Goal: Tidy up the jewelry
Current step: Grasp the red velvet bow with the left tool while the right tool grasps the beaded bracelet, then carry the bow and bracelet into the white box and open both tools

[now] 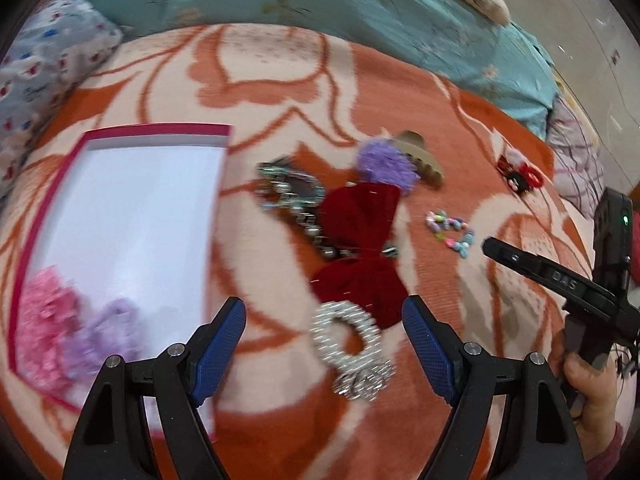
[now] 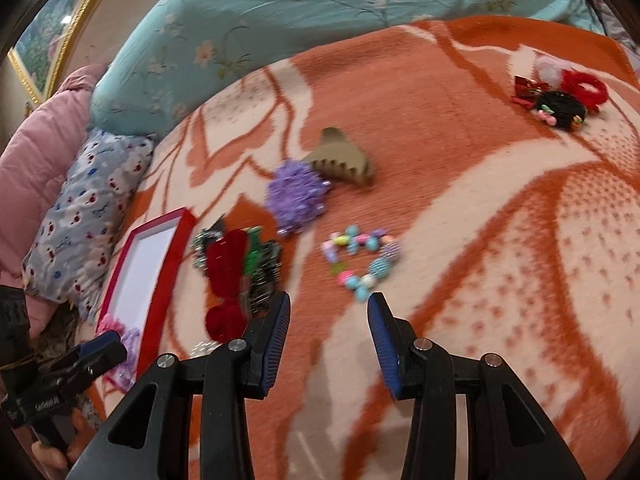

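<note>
Left wrist view: left gripper [image 1: 324, 336] jaws wide, empty, above silver bracelet [image 1: 350, 350] beside red-rimmed box [image 1: 156, 130], two scrunchies already inside
Right wrist view: right gripper [image 2: 329, 326] jaws narrower, empty, near bead bracelet [image 2: 360, 260] on bed blanket [image 2: 500, 240], likely next pick

Left gripper [image 1: 324, 334] pitched steeply downward, jaws wide apart and empty; right gripper [image 2: 329, 330] likewise angled down, jaws partly parted, nothing between its blue pads [image 2: 276, 344].

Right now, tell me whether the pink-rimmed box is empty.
Not empty: the box holds a pink scrunchie and a lilac scrunchie in one corner.
</note>
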Demonstrator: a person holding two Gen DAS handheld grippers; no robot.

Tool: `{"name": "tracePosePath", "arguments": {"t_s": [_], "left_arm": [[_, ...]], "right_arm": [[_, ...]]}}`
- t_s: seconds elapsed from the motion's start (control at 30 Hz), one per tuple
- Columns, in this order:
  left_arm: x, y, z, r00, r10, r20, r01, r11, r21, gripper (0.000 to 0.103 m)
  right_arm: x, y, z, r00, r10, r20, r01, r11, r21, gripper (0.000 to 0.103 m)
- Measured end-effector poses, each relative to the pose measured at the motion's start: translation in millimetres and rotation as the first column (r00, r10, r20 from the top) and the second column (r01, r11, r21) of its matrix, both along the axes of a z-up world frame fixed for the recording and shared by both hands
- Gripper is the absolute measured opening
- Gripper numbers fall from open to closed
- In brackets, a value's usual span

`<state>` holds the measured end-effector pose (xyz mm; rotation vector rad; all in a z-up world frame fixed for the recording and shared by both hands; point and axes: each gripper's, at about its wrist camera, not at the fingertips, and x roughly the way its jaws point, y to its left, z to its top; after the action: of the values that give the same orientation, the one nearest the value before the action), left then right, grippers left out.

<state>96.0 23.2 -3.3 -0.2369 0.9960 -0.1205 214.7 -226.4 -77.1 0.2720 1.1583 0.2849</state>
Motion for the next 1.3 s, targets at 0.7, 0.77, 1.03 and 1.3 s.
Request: {"name": "tracePosePath", "arguments": {"t_s": [0.7, 0.77, 1.03, 1.3], "left_arm": [[101.7, -47.1, -87.5, 0.991, -0.042, -0.123, 0.04, 0.999, -0.023, 0.057], [99.8, -48.4, -89.9, 0.991, -0.05, -0.121, 0.048, 0.999, -0.019, 0.04], [87.7, -48.8, -68.5, 0.995, -0.086, -0.052, 0.083, 0.996, -0.044, 0.024], [59.4, -33.1, -33.7, 0.997, -0.07, 0.033, 0.073, 0.993, -0.09, 0.023]], "right_arm": [[33.4, 6.1, -40.3, 0.999, 0.017, -0.038, -0.021, 0.994, -0.11, 0.013], [32.0, 6.2, -38.1, 0.999, 0.016, -0.03, -0.019, 0.994, -0.108, 0.012], [21.3, 9.9, -14.3, 1.0, 0.025, 0.015, -0.024, 0.998, -0.066, 0.012], [17.1, 14.0, 22.3, 0.997, 0.033, 0.074, -0.032, 0.999, -0.007, 0.012]]}}
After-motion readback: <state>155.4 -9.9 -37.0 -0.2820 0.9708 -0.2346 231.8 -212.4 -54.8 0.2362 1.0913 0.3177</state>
